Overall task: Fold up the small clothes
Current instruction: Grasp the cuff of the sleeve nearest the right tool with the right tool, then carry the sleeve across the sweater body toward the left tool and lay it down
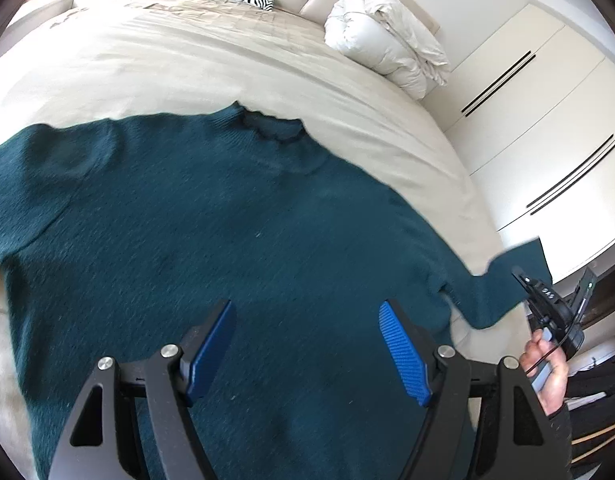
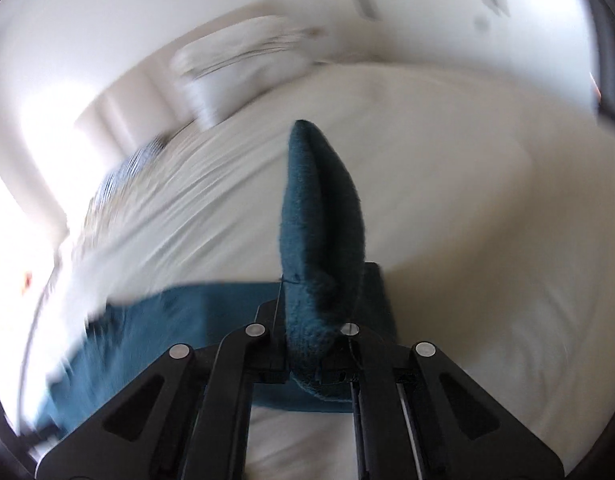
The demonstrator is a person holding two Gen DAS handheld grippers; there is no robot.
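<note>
sweater (image 1: pixel 211 232): teal, spread flat on the bed (image 1: pixel 187 64), collar toward the headboard | sleeve (image 2: pixel 319 216): lifted off the bed's edge | right gripper (image 2: pixel 317 344): fingers clenched on sleeve | left gripper (image 1: pixel 307 344): fingers released, above sweater | duvet (image 1: pixel 383 36): far corner

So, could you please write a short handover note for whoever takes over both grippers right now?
Left gripper: open, empty, above the teal sweater.
Right gripper: shut on the sleeve cuff, lifted off the bed.
Sweater lies spread flat on the bed, neckline towards the rolled duvet; other sleeve still spread out to the side.
Done: one sleeve picked up.
Left: fold that sleeve across the body, then the other sleeve, then fold the body.
</note>
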